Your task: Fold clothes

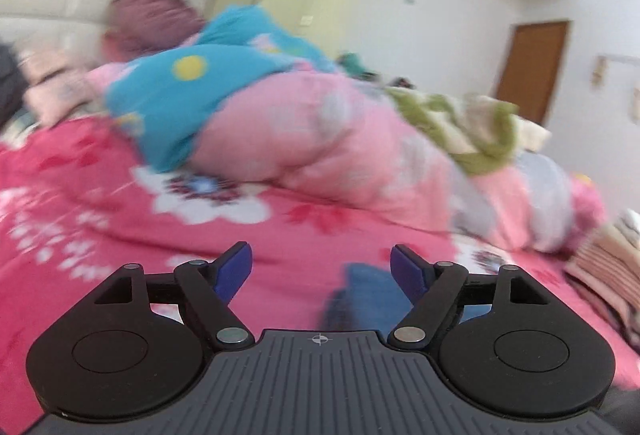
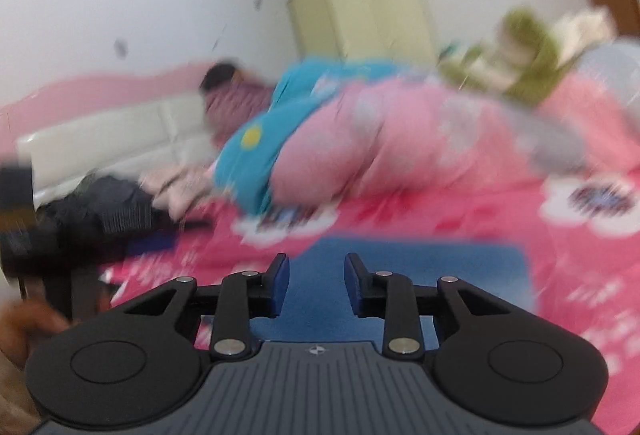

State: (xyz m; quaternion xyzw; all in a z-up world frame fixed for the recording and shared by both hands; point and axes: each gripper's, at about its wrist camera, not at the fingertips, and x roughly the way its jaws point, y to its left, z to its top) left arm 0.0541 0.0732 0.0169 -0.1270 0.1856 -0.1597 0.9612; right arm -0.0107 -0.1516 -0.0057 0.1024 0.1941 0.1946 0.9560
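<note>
A blue garment [image 2: 404, 263] lies flat on the pink flowered bedspread [image 2: 500, 219], right under and ahead of my right gripper [image 2: 317, 275]. That gripper's jaws stand a little apart with nothing between them. In the left wrist view a corner of the same blue garment [image 1: 364, 295] shows low on the bedspread [image 1: 100, 195], beside the right finger. My left gripper [image 1: 321, 267] is open wide above the bed and holds nothing. Both views are blurred.
A heap of pink and turquoise quilt [image 1: 248, 107] fills the middle of the bed, with green and cream cloth [image 1: 460, 119] behind it. A person in a mauve jacket [image 1: 152, 15] is by the headboard. Dark clothes [image 2: 104, 211] lie at the left, folded striped cloth [image 1: 604, 267] at the right.
</note>
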